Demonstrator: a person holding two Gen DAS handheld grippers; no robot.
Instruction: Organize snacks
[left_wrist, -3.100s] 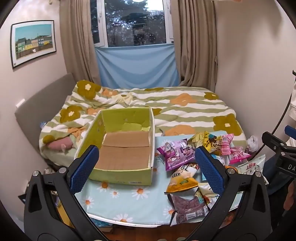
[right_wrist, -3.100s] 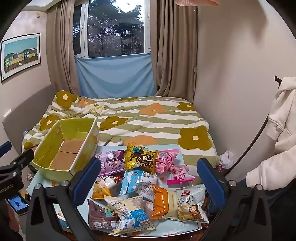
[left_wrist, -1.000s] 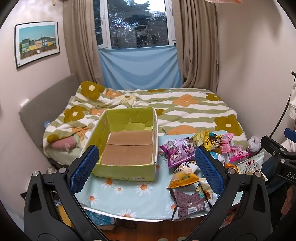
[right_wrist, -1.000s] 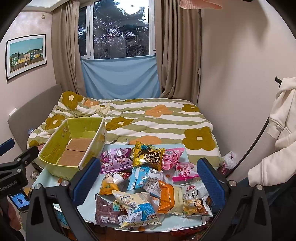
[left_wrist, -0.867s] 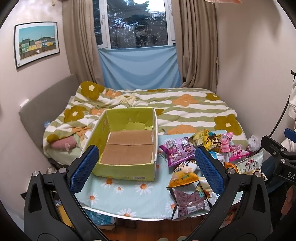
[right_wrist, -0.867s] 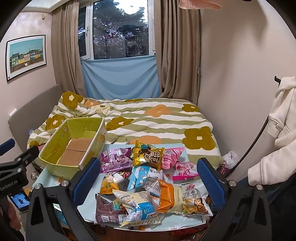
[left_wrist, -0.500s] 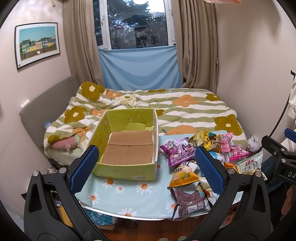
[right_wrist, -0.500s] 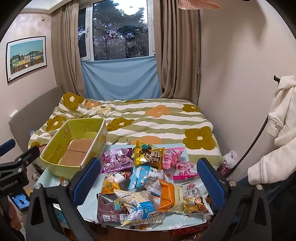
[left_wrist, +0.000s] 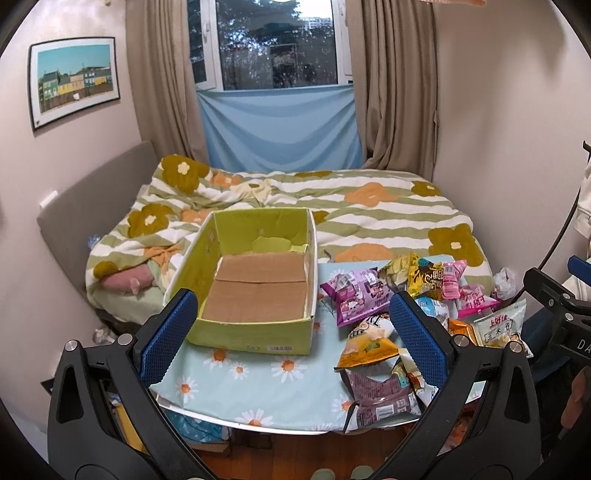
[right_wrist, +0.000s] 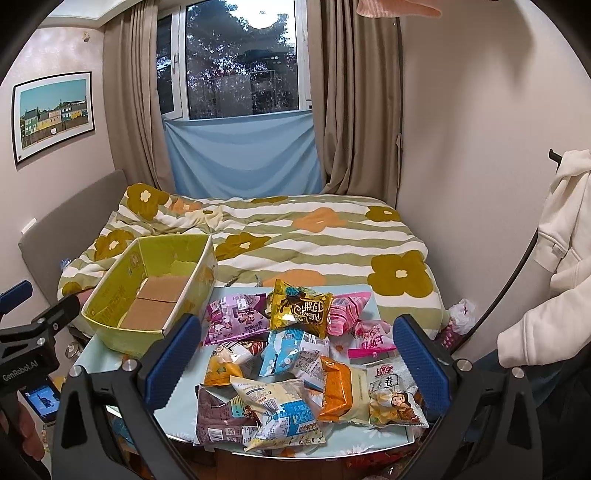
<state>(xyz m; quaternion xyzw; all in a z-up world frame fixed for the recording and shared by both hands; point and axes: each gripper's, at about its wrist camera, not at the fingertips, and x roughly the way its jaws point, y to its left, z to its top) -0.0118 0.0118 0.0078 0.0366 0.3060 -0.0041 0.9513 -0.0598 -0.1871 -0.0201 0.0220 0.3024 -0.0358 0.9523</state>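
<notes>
An empty green cardboard box (left_wrist: 258, 328) (right_wrist: 110, 295) stands on the left of a small table with a daisy cloth (left_wrist: 236, 384). Several snack bags lie in a pile on the right: a purple bag (left_wrist: 356, 295) (right_wrist: 236, 321), a gold bag (right_wrist: 299, 308), a pink bag (right_wrist: 347, 310), a blue bag (right_wrist: 291, 350), an orange bag (right_wrist: 336, 387). My left gripper (left_wrist: 291, 339) is open and empty, held back from the table's front edge. My right gripper (right_wrist: 295, 358) is open and empty, in front of the pile.
A bed with a striped flower blanket (right_wrist: 295, 236) lies right behind the table. A white hoodie (right_wrist: 554, 258) hangs at the right. The wall is close on the right, a headboard (left_wrist: 92, 206) on the left. The left gripper's body (right_wrist: 29, 332) shows at the right view's left edge.
Both grippers have drawn slightly back and up from the table over the last seconds. Nothing on the table has moved. Both stay open.
</notes>
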